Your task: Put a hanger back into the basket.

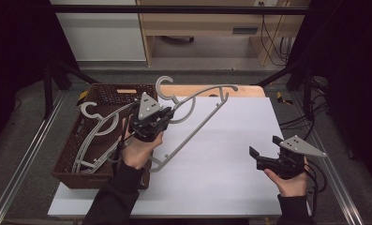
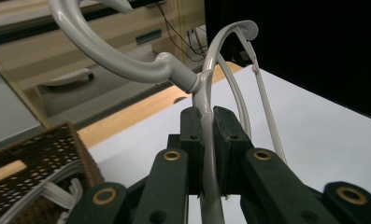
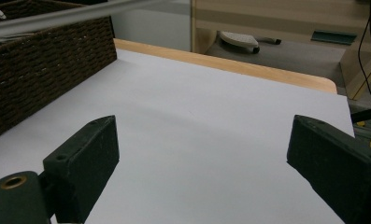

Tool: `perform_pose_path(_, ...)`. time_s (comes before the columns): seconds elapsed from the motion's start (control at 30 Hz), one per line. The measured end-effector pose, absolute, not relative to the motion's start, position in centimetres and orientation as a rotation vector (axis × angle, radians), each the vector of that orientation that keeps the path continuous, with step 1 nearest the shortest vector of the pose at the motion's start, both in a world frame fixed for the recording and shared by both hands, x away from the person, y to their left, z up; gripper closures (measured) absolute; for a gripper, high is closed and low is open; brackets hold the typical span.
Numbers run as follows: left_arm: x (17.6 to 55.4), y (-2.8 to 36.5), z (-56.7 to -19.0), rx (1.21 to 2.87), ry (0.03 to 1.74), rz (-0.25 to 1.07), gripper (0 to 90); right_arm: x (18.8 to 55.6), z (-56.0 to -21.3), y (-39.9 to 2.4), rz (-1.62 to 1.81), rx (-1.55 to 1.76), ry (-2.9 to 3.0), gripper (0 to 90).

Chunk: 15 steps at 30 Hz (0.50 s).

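- The left gripper [image 1: 162, 116] is clamped on a grey plastic hanger [image 1: 197, 123]; in the left gripper view its two black jaws press from either side on the hanger's neck, just below the point where the hook [image 2: 103, 51] joins the body; the left hand [image 1: 139, 150] holds the gripper from below.
- In the high view the hanger is held off the table; its hook curls up beyond the gripper, one shoulder arm runs away to the gripper's right, and the long bottom bar slants down past the hand toward the person.
- Just to the left of that gripper stands a dark brown woven basket [image 1: 69, 161]; more grey hangers [image 1: 92, 136] lie inside it, piled loosely against one another; the held hanger's lower end reaches over the basket's near right corner.
- The right gripper [image 1: 263, 152] is well apart from the hanger, at the near right part of the white table [image 1: 230, 136]; the right hand [image 1: 293, 180] grips it from beneath.
- In the right gripper view its jaws stand wide apart with nothing between them; bare white tabletop lies ahead of them; the basket wall [image 3: 38, 65] rises off to their left, and a grey bar of the hanger [image 3: 57, 17] crosses above it.
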<state>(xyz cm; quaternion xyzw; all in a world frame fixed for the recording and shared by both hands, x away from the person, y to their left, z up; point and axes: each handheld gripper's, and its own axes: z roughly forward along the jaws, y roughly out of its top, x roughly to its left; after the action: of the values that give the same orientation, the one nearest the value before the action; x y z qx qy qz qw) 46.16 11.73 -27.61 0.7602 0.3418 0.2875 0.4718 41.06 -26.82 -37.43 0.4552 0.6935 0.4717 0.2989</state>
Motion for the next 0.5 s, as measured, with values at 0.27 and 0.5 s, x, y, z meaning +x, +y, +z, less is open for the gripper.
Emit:
perform_pose_path(0.27, 46.7, 14.6, -26.2, 1.834, 0.856, 0.741, 82.8, 41.2, -37.5, -26.6, 1.250, 1.206, 1.848, 9.2)
perform_pose_path(0.5, 47.2, 17.6, -25.5, 1.807, 0.892, 0.754, 82.9, 41.2, -37.6, -26.5, 1.250, 1.208, 1.859, 9.2)
